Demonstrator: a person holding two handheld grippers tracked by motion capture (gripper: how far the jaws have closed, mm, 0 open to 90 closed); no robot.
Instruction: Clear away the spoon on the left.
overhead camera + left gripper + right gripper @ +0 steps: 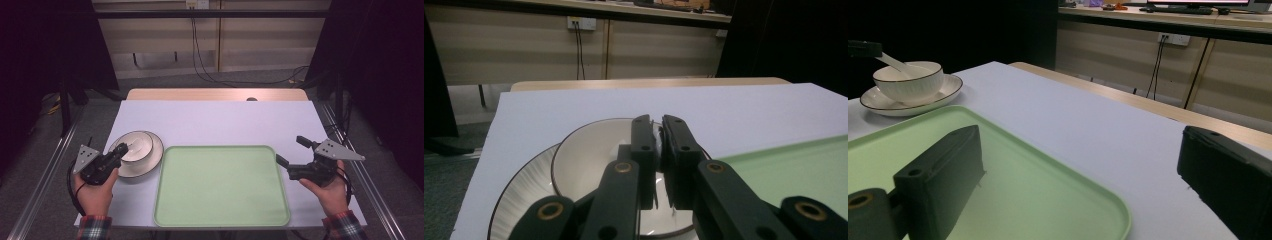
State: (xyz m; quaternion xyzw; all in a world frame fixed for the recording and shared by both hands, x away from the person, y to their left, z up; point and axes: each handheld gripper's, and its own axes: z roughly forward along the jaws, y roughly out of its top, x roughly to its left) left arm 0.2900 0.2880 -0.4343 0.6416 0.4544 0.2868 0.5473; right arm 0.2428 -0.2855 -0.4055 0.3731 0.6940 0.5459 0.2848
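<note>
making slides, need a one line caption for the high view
Left gripper shut on a spoon in the bowl; right gripper open beside the green tray.

A pale lilac-white table [215, 122], its light wooden far edge [216, 94] lying well beyond both tongs, stands on a grey floor [165, 80] in a dimly lit room. Ahead of the tongs a beige panelled wall [220, 40] carries a socket [196, 4] from which black cables [200, 65] trail down and across the floor. Dark curtains [45, 45] hang far out to either side, and metal rails [42, 180] run along the floor beside the table.
</note>
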